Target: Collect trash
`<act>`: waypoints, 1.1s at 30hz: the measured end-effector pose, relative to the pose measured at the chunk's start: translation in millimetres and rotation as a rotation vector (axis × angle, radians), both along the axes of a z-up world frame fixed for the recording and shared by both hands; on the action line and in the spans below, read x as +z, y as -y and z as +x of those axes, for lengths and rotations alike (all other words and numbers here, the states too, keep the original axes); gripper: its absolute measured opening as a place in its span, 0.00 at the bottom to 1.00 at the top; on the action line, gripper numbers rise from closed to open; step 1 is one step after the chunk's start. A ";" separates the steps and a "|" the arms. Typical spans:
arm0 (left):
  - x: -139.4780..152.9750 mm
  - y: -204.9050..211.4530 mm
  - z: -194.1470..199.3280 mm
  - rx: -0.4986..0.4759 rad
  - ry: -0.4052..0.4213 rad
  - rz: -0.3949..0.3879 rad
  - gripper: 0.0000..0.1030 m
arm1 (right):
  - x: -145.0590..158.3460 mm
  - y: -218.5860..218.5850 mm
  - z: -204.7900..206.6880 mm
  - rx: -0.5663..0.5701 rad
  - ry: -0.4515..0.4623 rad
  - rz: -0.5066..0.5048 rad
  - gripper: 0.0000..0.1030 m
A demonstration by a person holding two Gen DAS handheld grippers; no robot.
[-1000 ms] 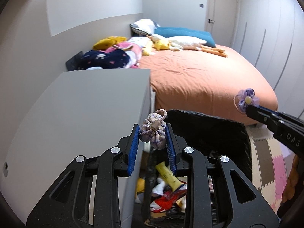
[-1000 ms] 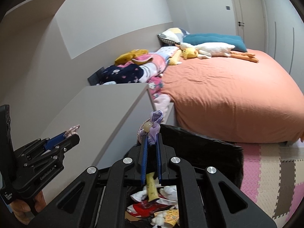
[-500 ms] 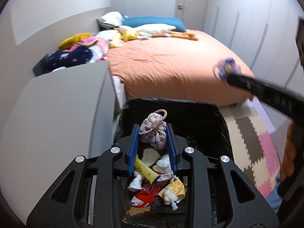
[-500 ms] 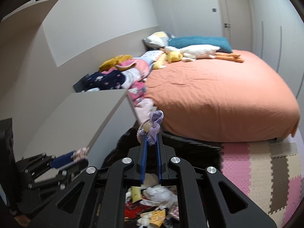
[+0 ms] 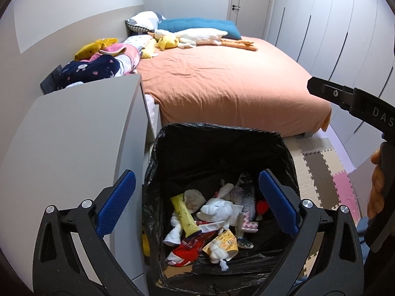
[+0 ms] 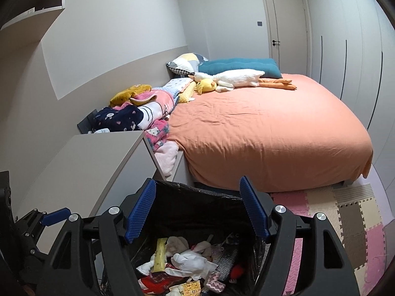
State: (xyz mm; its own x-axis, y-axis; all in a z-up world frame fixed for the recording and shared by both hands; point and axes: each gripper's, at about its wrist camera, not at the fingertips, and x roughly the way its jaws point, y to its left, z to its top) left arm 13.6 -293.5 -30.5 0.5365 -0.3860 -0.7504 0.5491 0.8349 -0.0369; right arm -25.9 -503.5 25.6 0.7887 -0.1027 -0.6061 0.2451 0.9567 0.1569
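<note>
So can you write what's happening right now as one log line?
left gripper: just opened, empty | right gripper: just opened, empty | both over trash bin | bin holds trash

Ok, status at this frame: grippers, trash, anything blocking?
Left gripper and right gripper open, jaws just opened, nothing between them. Both over the black-lined trash bin; scraps lie inside. Nothing in the way.

"DAS" on right claw [image 5: 311, 85]

What we count in the bedroom
We see two hand-held grippers [image 5: 196, 202], one lined trash bin [image 5: 222, 133], one bed [image 5: 222, 83], one desk [image 5: 74, 128].
</note>
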 end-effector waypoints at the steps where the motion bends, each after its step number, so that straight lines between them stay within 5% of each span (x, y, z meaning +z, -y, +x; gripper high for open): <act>1: 0.6 -1.1 0.1 0.002 0.003 -0.004 0.94 | 0.3 -0.7 -0.2 0.000 0.000 0.000 0.70; 33: 5.6 -12.0 -3.3 0.042 0.039 -0.015 0.94 | 1.7 -9.0 0.8 0.001 -0.005 -0.011 0.70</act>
State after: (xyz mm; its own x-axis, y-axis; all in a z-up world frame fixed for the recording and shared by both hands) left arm 10.3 -281.5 -24.9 0.5808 -0.3740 -0.7230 0.5152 0.8566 -0.0292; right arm -25.1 -494.6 27.3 0.7856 -0.1084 -0.6091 0.2445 0.9588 0.1447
